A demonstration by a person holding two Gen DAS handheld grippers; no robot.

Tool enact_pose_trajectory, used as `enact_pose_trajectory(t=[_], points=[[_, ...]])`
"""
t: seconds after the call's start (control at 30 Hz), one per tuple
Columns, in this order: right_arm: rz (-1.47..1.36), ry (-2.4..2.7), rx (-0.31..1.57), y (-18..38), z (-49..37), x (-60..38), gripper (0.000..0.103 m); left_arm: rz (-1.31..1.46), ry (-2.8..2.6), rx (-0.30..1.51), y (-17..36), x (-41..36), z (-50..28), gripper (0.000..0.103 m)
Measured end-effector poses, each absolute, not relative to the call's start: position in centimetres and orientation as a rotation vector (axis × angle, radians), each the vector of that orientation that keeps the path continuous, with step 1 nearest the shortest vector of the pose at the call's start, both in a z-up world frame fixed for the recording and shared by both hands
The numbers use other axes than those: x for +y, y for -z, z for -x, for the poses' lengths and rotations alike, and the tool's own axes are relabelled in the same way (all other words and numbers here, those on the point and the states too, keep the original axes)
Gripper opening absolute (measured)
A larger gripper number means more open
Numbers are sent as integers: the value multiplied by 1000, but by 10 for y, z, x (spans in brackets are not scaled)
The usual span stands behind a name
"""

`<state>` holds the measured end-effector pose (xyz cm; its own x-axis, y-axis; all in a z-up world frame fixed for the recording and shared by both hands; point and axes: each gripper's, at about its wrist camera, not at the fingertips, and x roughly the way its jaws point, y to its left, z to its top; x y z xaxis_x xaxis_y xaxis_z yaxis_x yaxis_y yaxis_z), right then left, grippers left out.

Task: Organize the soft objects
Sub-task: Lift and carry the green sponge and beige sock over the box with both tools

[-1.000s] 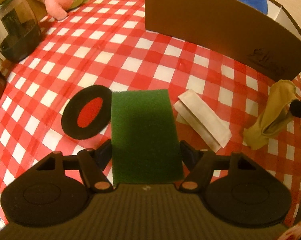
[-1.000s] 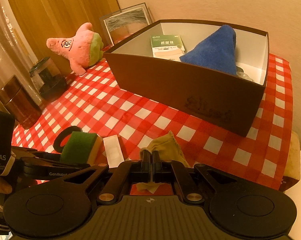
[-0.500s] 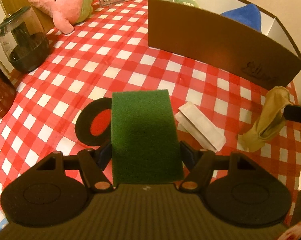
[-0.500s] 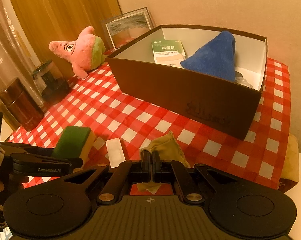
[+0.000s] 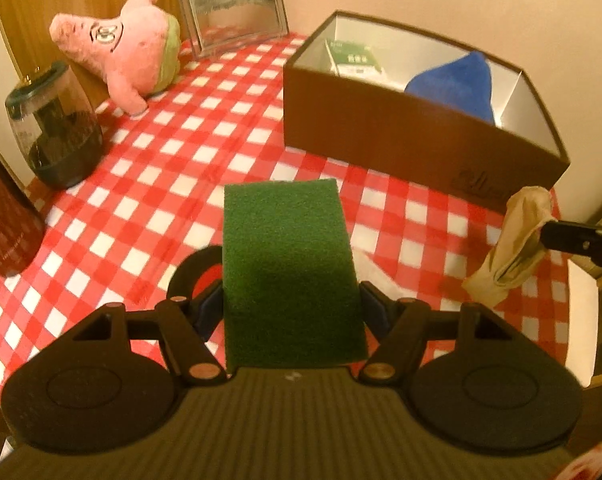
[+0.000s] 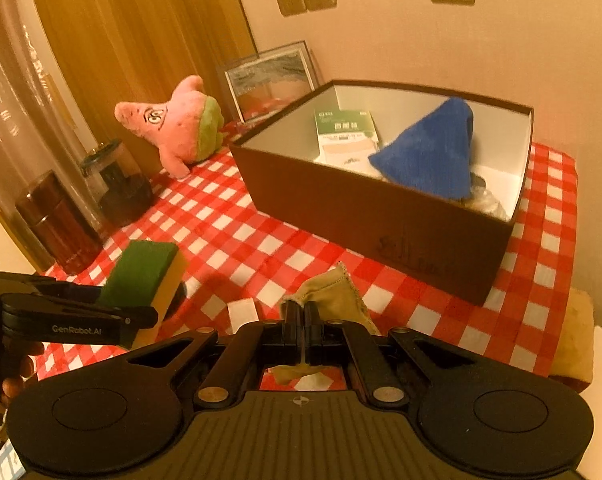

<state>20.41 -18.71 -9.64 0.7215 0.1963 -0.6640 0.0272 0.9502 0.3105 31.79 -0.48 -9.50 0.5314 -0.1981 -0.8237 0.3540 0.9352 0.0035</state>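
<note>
Left gripper: clamped on the green sponge, held above the checked tabletop.
Right gripper: jaws pinched tight on the tan cloth, which dangles clear of the tabletop.
Brown box: ahead, open-topped, blue cloth inside.
Tip: carry both over the near wall, clearing the rim, then release into the free space.
Pink plush: by the far edge.

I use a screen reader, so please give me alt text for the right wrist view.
The right gripper pinches a tan cloth above a red checked tablecloth. At left, the left gripper holds a green sponge. Beyond stands a brown box with a blue cloth inside.
</note>
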Motion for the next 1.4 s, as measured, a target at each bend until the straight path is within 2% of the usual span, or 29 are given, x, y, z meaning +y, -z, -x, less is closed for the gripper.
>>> enact_pose_trajectory(t=[0.33,0.8,1.07,1.4], points=[[-318,-110,683,63,-210,-201,2,-195,378,856,44,-15,-340,69],[-306,-87,525,2,-252,-229,2,-244,488,757,-4,-78,-403,69],[-305,-38,499,-8,-293,-249,2,-282,525,752,-6,-117,-447,69],[-315,2,582,24,-340,-276,2,-354,541,806,26,-151,-491,69]])
